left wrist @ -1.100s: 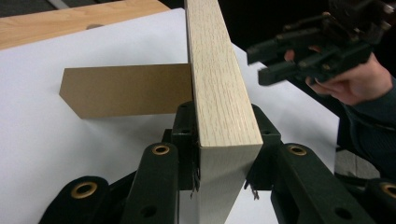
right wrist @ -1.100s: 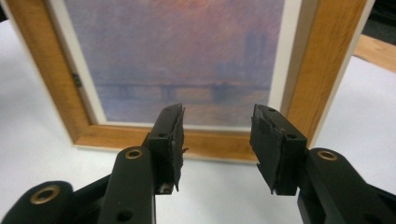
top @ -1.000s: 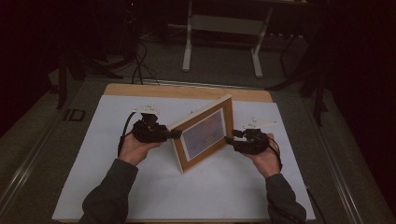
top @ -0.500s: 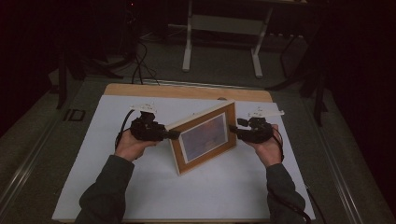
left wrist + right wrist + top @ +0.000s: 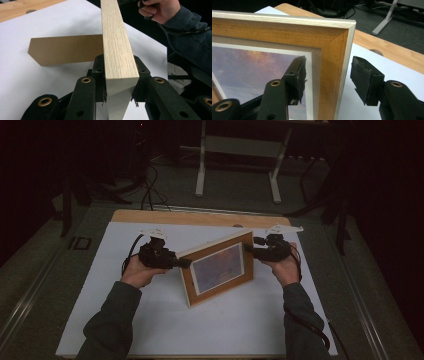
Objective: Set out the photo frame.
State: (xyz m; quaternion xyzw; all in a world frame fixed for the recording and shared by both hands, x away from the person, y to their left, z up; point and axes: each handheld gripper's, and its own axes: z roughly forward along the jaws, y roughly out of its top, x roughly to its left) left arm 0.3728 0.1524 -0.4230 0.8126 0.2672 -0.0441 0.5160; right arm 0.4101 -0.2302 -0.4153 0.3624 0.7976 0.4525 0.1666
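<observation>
Raised since earlier, right hand-held gripper (image 5: 327, 80) straddles picture frame (image 5: 218, 268) unclosed; left hand-held gripper (image 5: 118, 85) clamps its edge.

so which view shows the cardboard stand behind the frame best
The left gripper view: the brown stand juts out flat behind the frame onto the white sheet. The high view and the right gripper view show the frame's front face.

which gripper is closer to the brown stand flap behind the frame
Left. The left gripper is clamped on the picture frame's edge, right beside the stand flap. The right gripper straddles the frame's opposite edge, jaws apart.
</observation>
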